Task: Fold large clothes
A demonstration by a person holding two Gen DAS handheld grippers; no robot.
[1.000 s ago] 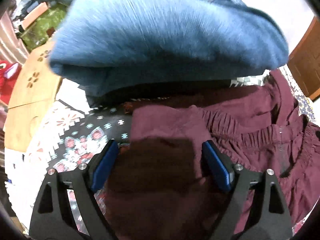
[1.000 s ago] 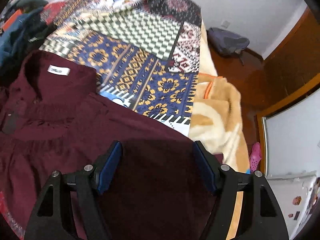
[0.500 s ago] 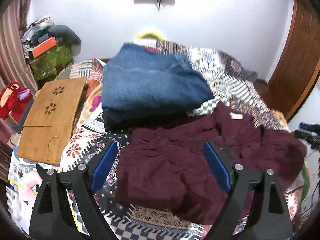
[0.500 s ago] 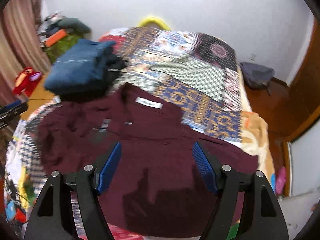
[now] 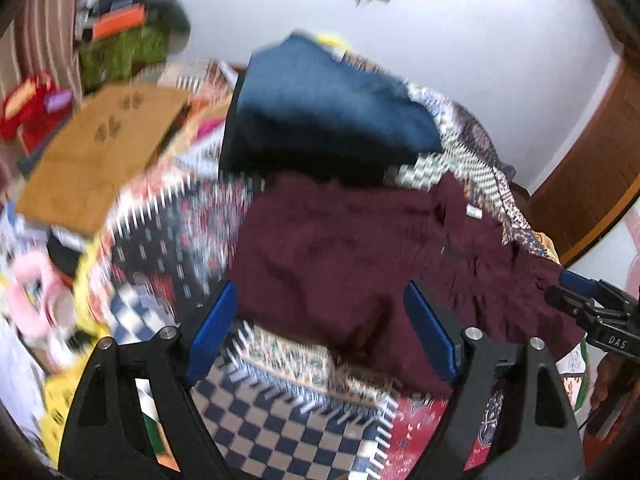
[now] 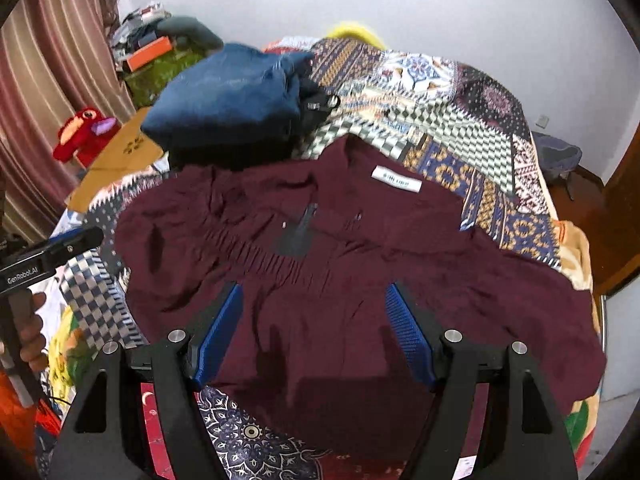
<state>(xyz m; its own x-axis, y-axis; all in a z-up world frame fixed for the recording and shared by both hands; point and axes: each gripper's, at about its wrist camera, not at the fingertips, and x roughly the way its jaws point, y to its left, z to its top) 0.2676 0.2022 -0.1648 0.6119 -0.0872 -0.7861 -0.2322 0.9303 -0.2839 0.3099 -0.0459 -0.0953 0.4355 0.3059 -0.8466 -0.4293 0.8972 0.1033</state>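
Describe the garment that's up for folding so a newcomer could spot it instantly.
Start at the bed's patchwork quilt. On its near half lies the maroon shirt, spread out flat. Unlike the folded blue garment behind it, it is dark red, unfolded, with a white neck label.

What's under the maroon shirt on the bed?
The maroon shirt lies spread on a patchwork quilt, which shows all around its edges. Anything else beneath the shirt is covered and cannot be seen.
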